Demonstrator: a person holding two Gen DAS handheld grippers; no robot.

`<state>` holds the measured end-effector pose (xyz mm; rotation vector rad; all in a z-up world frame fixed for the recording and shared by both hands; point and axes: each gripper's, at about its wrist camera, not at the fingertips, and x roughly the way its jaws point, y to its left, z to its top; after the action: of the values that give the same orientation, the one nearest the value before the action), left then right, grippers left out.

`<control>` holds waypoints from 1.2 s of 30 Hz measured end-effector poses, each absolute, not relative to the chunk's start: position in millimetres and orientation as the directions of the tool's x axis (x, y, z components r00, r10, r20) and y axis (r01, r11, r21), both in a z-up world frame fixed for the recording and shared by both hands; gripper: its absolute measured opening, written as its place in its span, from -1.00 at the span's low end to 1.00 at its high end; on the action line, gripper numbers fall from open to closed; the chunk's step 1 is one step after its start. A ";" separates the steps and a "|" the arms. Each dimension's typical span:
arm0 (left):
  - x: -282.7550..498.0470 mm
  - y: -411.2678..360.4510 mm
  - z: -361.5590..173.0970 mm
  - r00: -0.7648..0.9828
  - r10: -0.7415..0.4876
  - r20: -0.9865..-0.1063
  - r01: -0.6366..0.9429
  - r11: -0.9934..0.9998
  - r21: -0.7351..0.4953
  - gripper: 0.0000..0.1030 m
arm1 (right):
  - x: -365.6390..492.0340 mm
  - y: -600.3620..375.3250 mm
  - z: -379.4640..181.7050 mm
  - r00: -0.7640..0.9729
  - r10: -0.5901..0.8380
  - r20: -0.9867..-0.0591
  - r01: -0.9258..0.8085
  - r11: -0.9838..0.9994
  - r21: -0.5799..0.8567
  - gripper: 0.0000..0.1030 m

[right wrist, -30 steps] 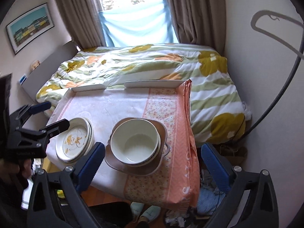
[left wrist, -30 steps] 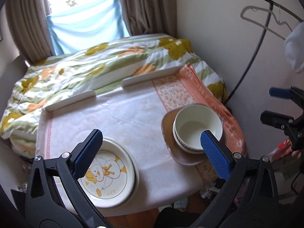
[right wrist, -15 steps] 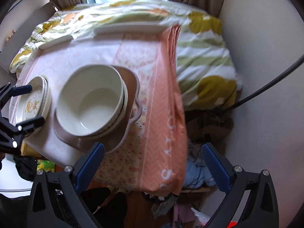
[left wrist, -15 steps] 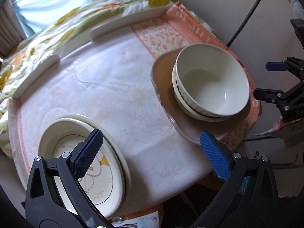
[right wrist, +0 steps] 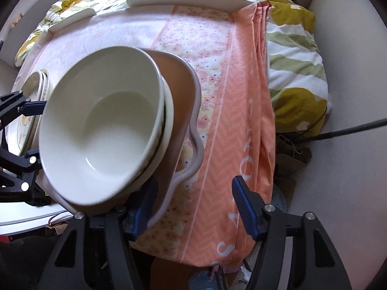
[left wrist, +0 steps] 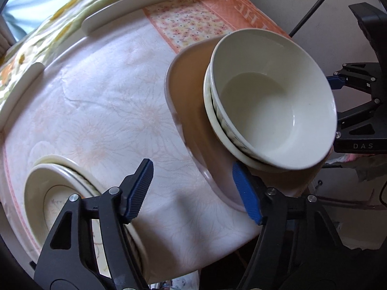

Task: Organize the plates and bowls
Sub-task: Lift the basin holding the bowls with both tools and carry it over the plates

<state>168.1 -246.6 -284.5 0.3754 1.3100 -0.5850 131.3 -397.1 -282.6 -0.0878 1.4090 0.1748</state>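
White stacked bowls (left wrist: 271, 111) sit on a brown handled plate (left wrist: 191, 111) at the right of the cloth-covered table (left wrist: 108, 111); a stack of patterned plates (left wrist: 48, 193) lies at the near left. Both grippers' jaws have just been closing. The left gripper (left wrist: 193, 191) stands half open over bare cloth, holding nothing. The right gripper (right wrist: 193, 203) straddles the brown plate's near handle (pads not clearly pressing it).

Two white bowls (left wrist: 271, 111) stacked on a brown plate (left wrist: 191, 106); duck plates (left wrist: 53, 193) stacked far to the side.
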 end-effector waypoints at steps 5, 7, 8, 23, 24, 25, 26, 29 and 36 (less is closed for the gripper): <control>172.4 -253.6 -297.3 0.117 -0.211 -0.971 0.592 0.799 -0.102 -0.24 | 137.8 -391.7 -292.4 0.153 0.127 -0.980 -0.212 0.973 0.093 -0.34; 171.5 -258.7 -299.6 0.113 -0.218 -0.970 0.602 0.791 -0.108 -0.53 | 137.3 -386.7 -296.6 0.153 0.148 -0.977 -0.237 0.966 0.109 -0.47; 170.4 -261.4 -300.2 0.113 -0.216 -0.970 0.609 0.786 -0.104 -0.57 | 136.7 -384.9 -298.1 0.154 0.163 -0.975 -0.246 0.962 0.122 -0.57; 165.1 -266.2 -300.6 0.130 -0.214 -0.968 0.600 0.794 -0.095 -0.75 | 114.0 -364.8 -290.5 0.201 0.202 -0.959 -0.256 0.955 0.147 -0.77; 165.2 -266.4 -300.1 0.129 -0.214 -0.968 0.598 0.796 -0.096 -0.75 | 113.3 -365.2 -289.3 0.201 0.204 -0.958 -0.256 0.955 0.149 -0.77; 163.9 -266.4 -298.1 0.134 -0.212 -0.968 0.596 0.798 -0.093 -0.75 | 116.9 -370.6 -292.0 0.201 0.204 -0.958 -0.257 0.955 0.150 -0.77; 163.2 -266.1 -297.0 0.138 -0.212 -0.967 0.595 0.799 -0.090 -0.75 | 116.4 -370.3 -291.0 0.201 0.204 -0.958 -0.259 0.954 0.148 -0.77; 159.8 -263.4 -291.2 0.157 -0.217 -0.964 0.585 0.806 -0.086 -0.75 | 116.9 -372.7 -288.5 0.213 0.202 -0.956 -0.265 0.954 0.143 -0.77; 154.4 -255.7 -269.2 0.212 -0.225 -0.951 0.568 0.821 -0.067 -0.75 | 117.7 -375.9 -273.0 0.261 0.205 -0.943 -0.282 0.951 0.129 -0.77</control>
<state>154.4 -255.7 -269.2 0.3258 1.2425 -0.5637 117.7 -375.9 -273.0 -0.0702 1.2652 0.3301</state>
